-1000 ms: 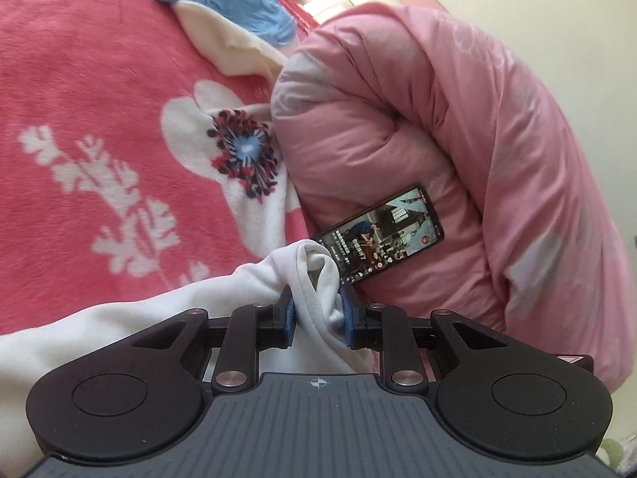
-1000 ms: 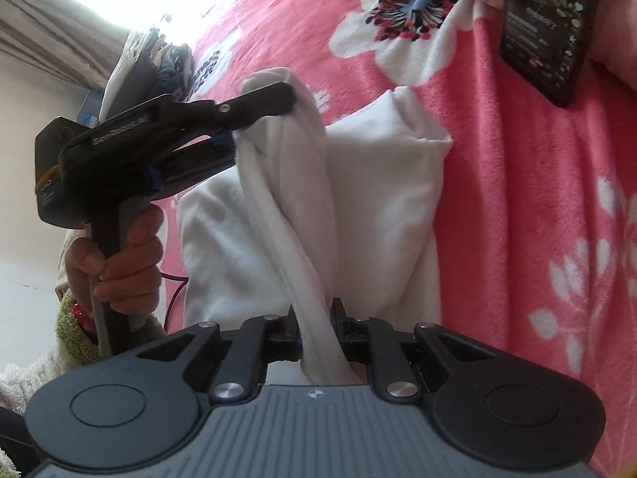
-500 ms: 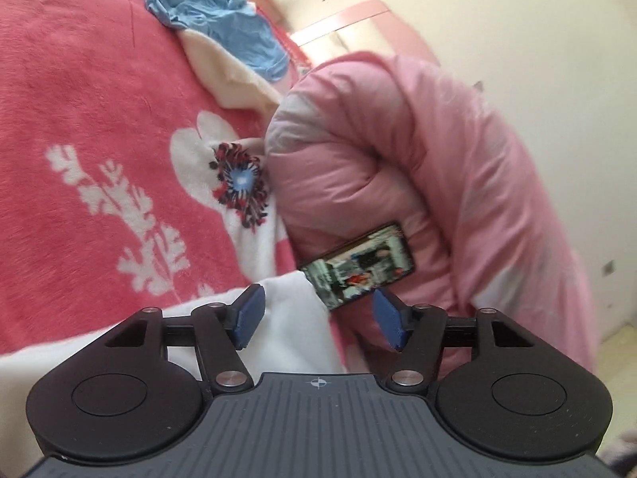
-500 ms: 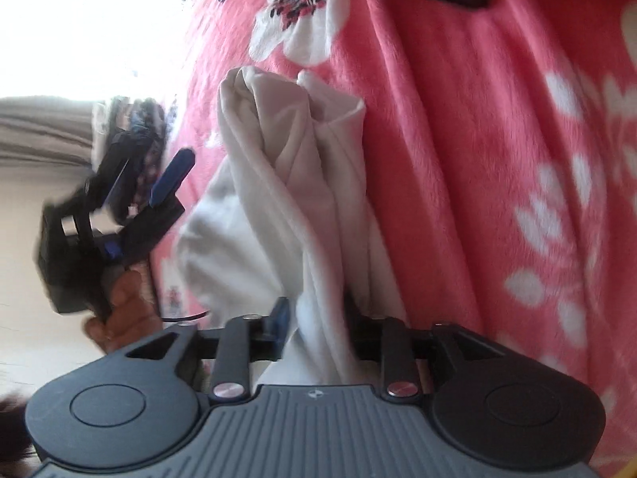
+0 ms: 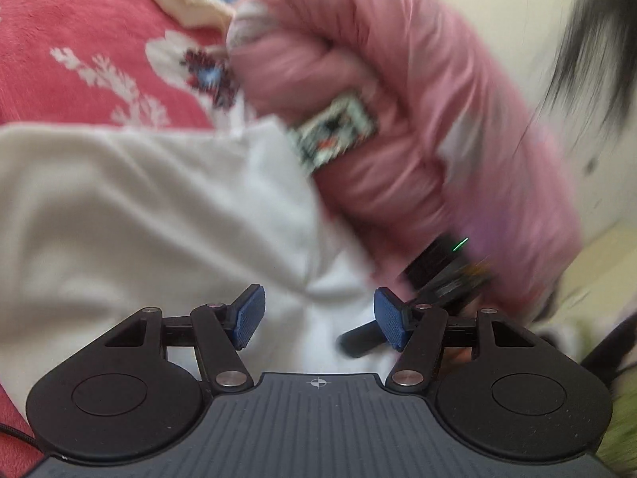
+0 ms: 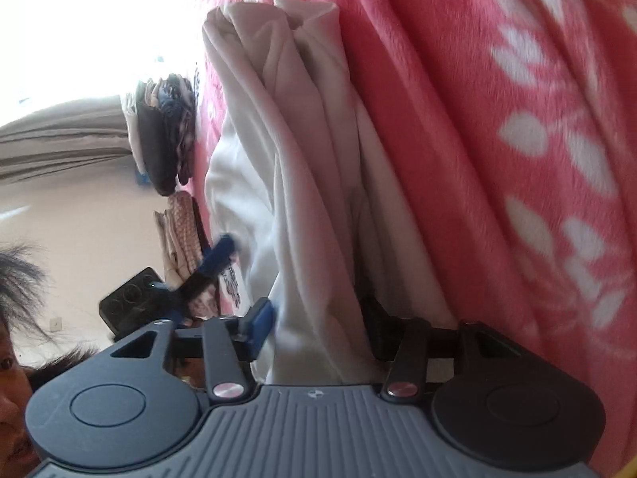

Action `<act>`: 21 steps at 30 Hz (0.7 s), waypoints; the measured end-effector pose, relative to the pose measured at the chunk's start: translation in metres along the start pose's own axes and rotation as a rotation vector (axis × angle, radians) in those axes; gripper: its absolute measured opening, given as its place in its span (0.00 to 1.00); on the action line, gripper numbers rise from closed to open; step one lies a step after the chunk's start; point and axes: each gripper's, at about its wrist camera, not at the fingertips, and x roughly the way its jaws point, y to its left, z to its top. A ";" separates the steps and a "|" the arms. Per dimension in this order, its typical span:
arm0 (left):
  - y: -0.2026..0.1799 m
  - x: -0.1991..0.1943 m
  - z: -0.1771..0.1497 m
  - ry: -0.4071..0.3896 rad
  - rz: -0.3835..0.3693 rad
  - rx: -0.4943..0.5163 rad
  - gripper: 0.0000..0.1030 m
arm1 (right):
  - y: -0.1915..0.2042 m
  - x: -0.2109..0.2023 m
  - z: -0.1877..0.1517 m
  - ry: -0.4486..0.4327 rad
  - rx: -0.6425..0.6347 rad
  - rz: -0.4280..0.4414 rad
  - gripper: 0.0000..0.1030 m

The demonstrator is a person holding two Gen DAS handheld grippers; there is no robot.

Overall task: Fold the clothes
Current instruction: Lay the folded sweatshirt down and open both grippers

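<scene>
left gripper: I let go of the corner I pinched a second ago; jaws apart, empty, over the white garment
right gripper: jaws have just been opening, cloth between them, not squeezed as far as I can tell
garment: bunched on the red blanket, beside the pink duvet (phone propped there)
meaning: fold laid; I judge re-gripping comes next

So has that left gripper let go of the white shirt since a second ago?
Yes. The left gripper has opened off the white shirt and pulled back from the phone.
</scene>
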 end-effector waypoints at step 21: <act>-0.030 -0.006 -0.025 0.025 0.029 0.271 0.58 | 0.103 -0.067 -0.015 -0.195 -0.541 -0.766 0.38</act>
